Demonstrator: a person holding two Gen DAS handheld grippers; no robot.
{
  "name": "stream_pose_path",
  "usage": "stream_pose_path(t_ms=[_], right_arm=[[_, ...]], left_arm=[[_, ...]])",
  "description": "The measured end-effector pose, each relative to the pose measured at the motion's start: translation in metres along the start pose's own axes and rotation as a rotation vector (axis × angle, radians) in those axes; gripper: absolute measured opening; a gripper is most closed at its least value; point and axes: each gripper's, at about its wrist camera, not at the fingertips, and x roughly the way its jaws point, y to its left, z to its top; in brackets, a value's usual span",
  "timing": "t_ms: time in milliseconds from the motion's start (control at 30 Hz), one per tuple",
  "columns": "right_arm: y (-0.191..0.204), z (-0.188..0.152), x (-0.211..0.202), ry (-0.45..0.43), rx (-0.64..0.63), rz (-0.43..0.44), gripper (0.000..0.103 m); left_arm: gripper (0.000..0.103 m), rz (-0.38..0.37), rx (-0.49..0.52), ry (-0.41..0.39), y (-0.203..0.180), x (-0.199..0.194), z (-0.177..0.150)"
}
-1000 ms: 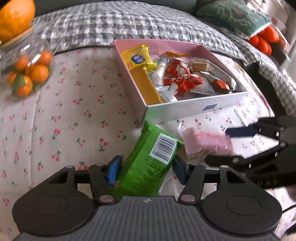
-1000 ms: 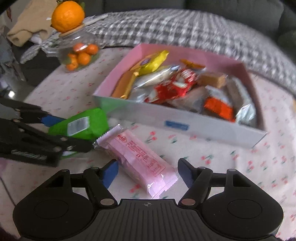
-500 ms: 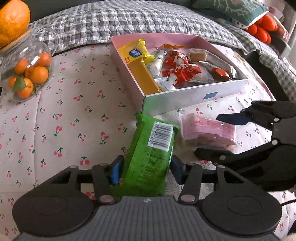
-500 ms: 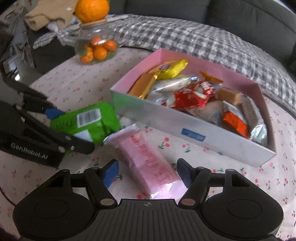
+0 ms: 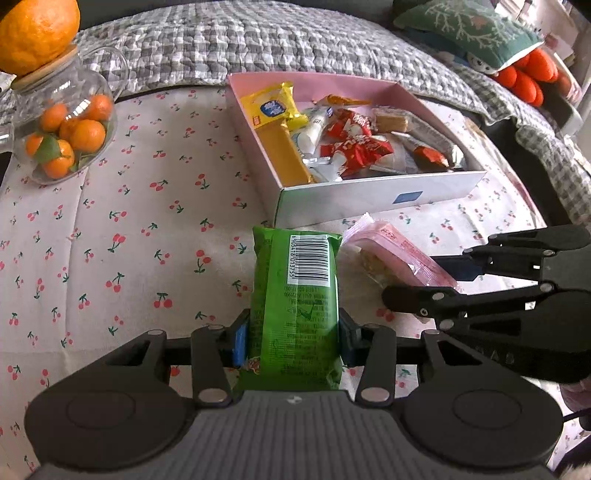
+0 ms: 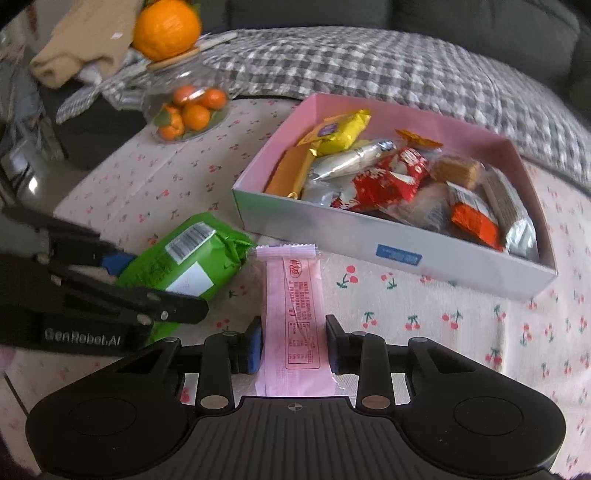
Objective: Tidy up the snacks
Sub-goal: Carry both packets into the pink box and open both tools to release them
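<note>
- Left wrist view is showing the left gripper with its jaws closing on the green snack packet; the blue pads are pressing on both sides of the lower part of the packet, so it is being grasped.
- The green snack packet is lying lengthwise between the fingers, with the barcode side up and its far end pointing toward the box.
- Right wrist view is showing the right gripper with its jaws closing on the pink snack packet; the two fingers are touching its sides, so this one is also being grasped.
- The pink snack packet is standing out forward from the fingers, and its crimped end is coming near the front wall of the box, but it is not touching it.
- The two packets are lying just beside each other on the cherry-print cloth, the green one to the left of the pink one.
- The box, pink inside and white outside, is resting on the cloth behind both packets and is holding many wrapped snacks.
- A glass jar with small oranges is standing well apart to the left, and a big orange is sitting on its lid.
- A grey checked blanket is lying behind the box.
</note>
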Motion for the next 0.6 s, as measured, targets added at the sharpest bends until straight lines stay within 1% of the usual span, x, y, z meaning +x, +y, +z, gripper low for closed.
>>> stream_pose_path(t_ms=[100,233,467,600], right_arm=[[-0.007,0.001,-0.008,0.012,0.082,0.035,0.032],[-0.015,0.003,-0.019,0.003,0.146,0.059,0.032],[-0.028,0.008,-0.041,-0.043,0.21,0.061,0.032],[-0.042,0.014,-0.055,-0.089,0.261,0.064,0.032]], left_arm=[[0.042,-0.012,-0.011,-0.014,0.0,-0.007,-0.001],[0.042,-0.026,-0.034,-0.036,0.001,-0.015,-0.002],[0.042,-0.029,-0.075,-0.07,0.002,-0.023,0.001],[0.042,-0.028,-0.098,-0.106,0.0,-0.03,0.005]])
